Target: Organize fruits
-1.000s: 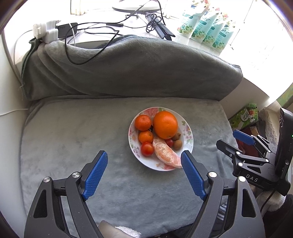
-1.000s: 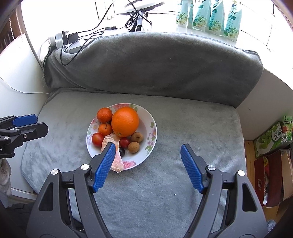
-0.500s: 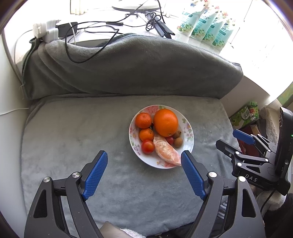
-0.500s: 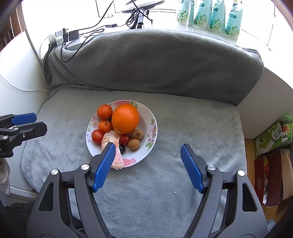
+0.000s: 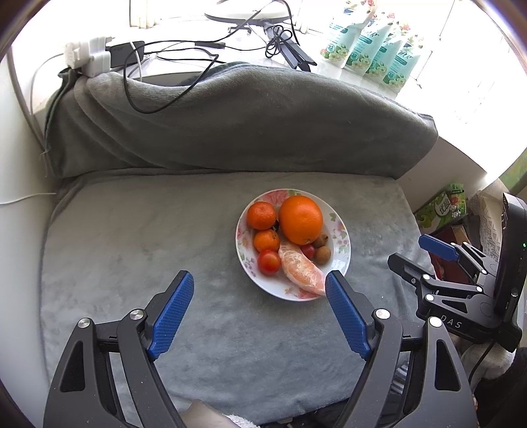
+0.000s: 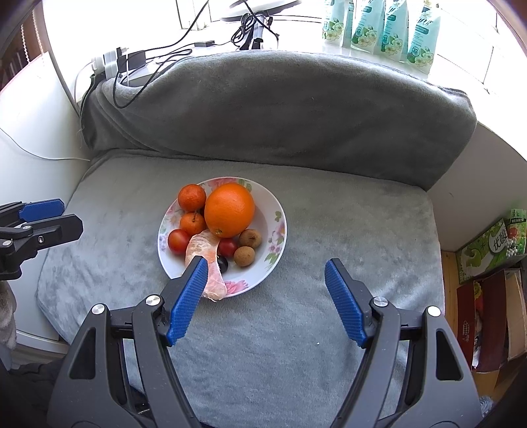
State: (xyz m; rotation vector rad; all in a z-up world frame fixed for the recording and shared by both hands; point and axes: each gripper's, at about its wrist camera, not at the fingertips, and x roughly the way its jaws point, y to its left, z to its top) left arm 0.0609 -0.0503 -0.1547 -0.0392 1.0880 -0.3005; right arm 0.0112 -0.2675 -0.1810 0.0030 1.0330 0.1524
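A floral white plate [image 5: 341,243] [image 6: 275,210] sits on a grey blanket. It holds a large orange [image 5: 300,220] [image 6: 229,210], two small tangerines [image 5: 261,215] [image 6: 192,197], cherry tomatoes [image 5: 268,261] [image 6: 178,241], two brown longans [image 6: 244,256], a dark grape and a peeled citrus piece [image 5: 299,269] [image 6: 201,247]. My left gripper [image 5: 258,291] is open and empty, just short of the plate. My right gripper [image 6: 266,280] is open and empty; its left finger overlaps the plate's near rim.
A folded grey blanket roll [image 5: 230,115] lies behind the plate. Cables and a power strip [image 5: 92,57] sit on the sill, with green pouches [image 6: 378,29] at the back right. Boxes [image 6: 487,247] stand to the right, below the cushion edge.
Both grippers have drawn back slightly from the plate. Nothing on the plate has moved.
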